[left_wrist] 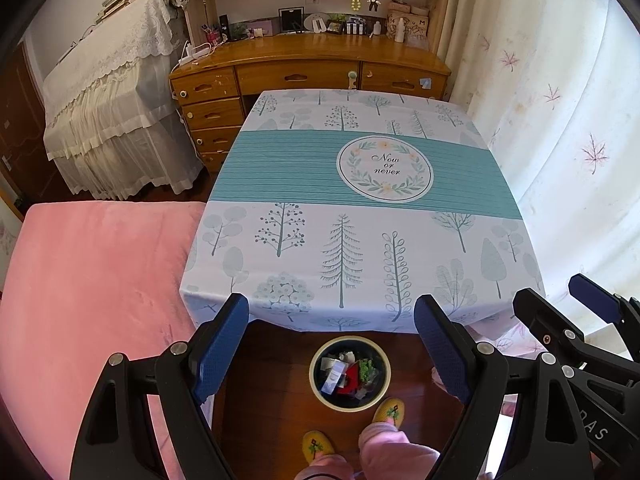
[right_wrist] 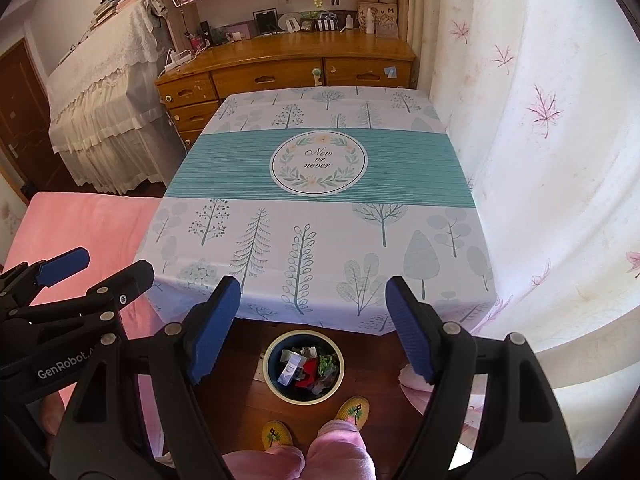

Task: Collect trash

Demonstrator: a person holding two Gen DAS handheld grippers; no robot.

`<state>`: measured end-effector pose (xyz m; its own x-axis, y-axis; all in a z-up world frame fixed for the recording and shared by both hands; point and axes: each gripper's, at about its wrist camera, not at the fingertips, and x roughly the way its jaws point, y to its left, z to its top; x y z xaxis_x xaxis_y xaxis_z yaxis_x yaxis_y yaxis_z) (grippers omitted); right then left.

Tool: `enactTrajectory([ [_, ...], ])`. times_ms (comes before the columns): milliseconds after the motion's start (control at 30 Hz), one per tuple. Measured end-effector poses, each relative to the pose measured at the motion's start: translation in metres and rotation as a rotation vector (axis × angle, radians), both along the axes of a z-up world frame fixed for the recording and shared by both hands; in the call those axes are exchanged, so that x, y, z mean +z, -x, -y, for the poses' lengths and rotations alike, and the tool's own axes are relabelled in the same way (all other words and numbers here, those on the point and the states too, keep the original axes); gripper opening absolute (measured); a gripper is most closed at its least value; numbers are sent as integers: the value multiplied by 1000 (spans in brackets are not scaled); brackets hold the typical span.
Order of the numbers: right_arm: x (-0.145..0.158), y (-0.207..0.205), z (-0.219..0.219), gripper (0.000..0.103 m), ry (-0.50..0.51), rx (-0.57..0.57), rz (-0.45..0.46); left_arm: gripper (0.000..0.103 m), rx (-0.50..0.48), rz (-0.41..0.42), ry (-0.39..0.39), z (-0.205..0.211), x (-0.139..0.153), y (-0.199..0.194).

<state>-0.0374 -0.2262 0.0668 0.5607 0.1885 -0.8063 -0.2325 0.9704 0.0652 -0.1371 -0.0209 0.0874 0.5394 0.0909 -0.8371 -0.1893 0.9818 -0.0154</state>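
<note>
While both grippers' fingers [left_wrist: 440,352] gape empty | tablecloth [right_wrist: 320,216] reads "Now or never" | gripper: "GenRobot"

White bench cloth [left_wrist: 360,240] printed with grey-green trees (one teal striped band); plush pink bed cover [left_wrist: 92,280]; yellow embroidered slippers [left_wrist: 390,410].

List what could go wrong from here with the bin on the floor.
1. The bin stands right in front of the person's slippers; a step forward might knock it and spill the scraps.
2. It looks well filled, so more trash dropped in may bounce out.
3. Both grippers, left and right, are open and empty, and the tablecloth shows no trash; more grabbing here may only snag the cloth.
</note>
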Motion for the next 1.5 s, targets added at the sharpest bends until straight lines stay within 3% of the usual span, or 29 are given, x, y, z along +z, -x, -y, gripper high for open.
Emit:
enactTrajectory([
  [1500,-18,-7,-9,73,-15,9,-6,85,-14,3,-21,-20,-8,-11],
])
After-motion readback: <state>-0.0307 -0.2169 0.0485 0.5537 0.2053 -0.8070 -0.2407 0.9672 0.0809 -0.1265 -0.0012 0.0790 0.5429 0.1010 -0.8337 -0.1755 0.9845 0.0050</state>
